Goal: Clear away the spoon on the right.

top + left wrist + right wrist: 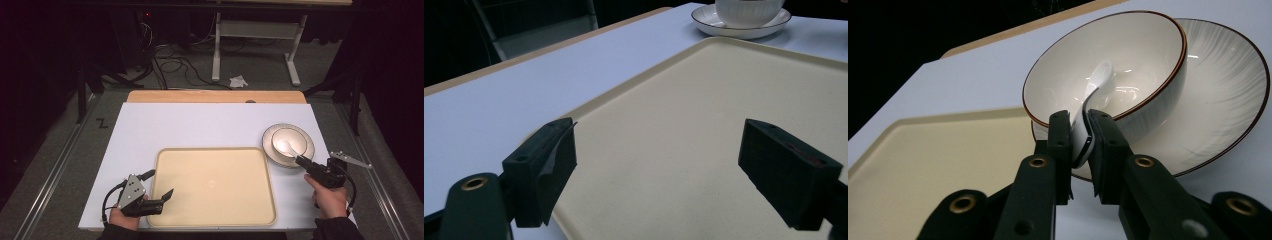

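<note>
A white bowl (290,145) with a dark rim stands on a white plate (306,137) at the right of the white table. A white spoon (1098,85) rests with its scoop inside the bowl (1128,55). My right gripper (1080,137) is shut on the spoon's handle at the bowl's near rim, and it also appears in the high view (301,161). The plate (1228,100) spreads out under the bowl. My left gripper (160,185) is open at the near left corner of a cream tray (215,220), nothing between its jaws (659,165).
The tray (704,115) is bare and takes up the table's near middle. Bowl and plate (744,30) show far off in the left gripper view. A wooden strip (215,96) borders the table's far edge. Beyond it are cables and a white table frame (250,35) on the floor.
</note>
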A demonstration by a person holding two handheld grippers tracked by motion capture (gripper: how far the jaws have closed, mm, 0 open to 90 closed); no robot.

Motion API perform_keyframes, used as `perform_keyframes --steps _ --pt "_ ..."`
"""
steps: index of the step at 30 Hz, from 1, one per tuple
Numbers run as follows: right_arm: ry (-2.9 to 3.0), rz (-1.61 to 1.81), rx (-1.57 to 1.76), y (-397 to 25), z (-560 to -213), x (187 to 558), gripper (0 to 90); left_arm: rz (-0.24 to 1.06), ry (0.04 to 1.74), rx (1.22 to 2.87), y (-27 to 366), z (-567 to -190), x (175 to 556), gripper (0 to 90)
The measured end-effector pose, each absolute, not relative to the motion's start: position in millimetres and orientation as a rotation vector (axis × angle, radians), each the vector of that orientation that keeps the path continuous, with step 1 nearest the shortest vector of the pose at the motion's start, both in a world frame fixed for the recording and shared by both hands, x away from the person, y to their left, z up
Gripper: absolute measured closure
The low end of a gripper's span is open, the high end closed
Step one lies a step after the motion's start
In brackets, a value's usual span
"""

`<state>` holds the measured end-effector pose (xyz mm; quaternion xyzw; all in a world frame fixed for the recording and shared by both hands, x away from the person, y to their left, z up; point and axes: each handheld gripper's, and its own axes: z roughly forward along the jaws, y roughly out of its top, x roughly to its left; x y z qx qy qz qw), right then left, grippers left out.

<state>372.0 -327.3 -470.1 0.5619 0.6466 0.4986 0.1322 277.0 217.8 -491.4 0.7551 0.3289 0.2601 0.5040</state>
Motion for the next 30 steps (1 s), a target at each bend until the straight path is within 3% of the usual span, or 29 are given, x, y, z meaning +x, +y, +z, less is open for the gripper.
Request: perform_keyframes --steps 30 --pt "1.848 1.414 1.289 -323.7 -446.2 342.0 86.6 0.632 0.789 1.821 218.2 -490.3 276.2 15.9"
